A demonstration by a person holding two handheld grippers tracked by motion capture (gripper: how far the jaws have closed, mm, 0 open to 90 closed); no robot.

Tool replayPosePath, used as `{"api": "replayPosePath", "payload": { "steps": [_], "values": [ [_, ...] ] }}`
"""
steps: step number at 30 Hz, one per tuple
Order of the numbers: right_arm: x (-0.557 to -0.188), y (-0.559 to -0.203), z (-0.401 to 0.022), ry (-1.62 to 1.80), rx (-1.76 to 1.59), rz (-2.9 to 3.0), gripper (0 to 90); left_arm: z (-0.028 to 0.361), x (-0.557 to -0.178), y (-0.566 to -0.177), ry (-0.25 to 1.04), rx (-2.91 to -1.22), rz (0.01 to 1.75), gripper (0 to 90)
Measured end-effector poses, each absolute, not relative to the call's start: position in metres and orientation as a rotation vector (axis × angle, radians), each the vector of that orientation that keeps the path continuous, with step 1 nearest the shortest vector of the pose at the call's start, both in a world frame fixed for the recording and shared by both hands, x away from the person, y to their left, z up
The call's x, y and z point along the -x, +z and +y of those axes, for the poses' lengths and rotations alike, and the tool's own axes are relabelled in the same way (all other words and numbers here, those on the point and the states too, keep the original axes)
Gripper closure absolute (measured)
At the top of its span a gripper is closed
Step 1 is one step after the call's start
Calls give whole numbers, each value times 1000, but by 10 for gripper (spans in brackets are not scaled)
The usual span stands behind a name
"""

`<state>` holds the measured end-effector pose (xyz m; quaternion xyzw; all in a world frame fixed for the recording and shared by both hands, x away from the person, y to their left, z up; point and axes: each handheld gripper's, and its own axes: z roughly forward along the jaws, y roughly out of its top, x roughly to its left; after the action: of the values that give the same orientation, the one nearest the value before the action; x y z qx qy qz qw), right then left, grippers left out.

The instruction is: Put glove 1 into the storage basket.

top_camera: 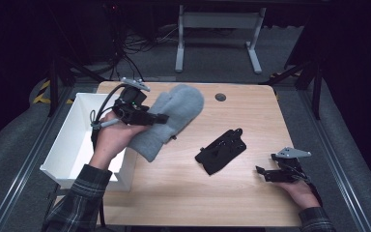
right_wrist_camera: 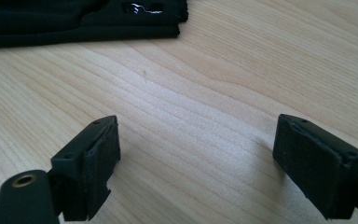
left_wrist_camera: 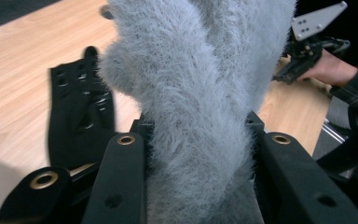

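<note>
White bin (top_camera: 77, 140) is sitting at the table's 9 o'clock edge; what shows of its inside is looking bare.

Left gripper (top_camera: 160, 118), at about 10 o'clock on the table (top_camera: 232, 193), is clamping the grey fuzzy mitten (top_camera: 174, 116): in the left gripper view the jaws are pressing into the pile on both sides of the mitten (left_wrist_camera: 196, 116). The mitten is hanging mostly over the tabletop just right of the bin's rim, cuff end drooping toward 7 o'clock, not over the bin.

Black glove (top_camera: 221, 151) is lying flat just right of table centre, at about 4 o'clock from the mitten, untouched; it is also showing beyond the jaws in the right gripper view (right_wrist_camera: 74, 18).

Right gripper (top_camera: 260, 171) is resting at 4 o'clock near the table edge, jaws standing wide apart over bare wood, holding nothing.

Judgement: sorting into the bin looks under way. Mitten gripped but not yet dropped in; black glove yet to be picked up.
</note>
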<state>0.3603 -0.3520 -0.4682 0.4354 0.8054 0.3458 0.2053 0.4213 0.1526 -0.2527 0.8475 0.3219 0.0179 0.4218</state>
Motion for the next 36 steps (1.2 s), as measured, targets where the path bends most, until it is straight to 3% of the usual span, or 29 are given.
{"api": "replayPosePath", "payload": {
  "steps": [21, 36],
  "values": [
    [-360, -468, -352, 964, -1216, 2242, 152, 272, -424, -281, 99, -1988, 1110, 654],
    [-360, -468, -352, 965, -1218, 2242, 152, 301, -437, -347, 19, -1954, 1292, 650]
  ]
}}
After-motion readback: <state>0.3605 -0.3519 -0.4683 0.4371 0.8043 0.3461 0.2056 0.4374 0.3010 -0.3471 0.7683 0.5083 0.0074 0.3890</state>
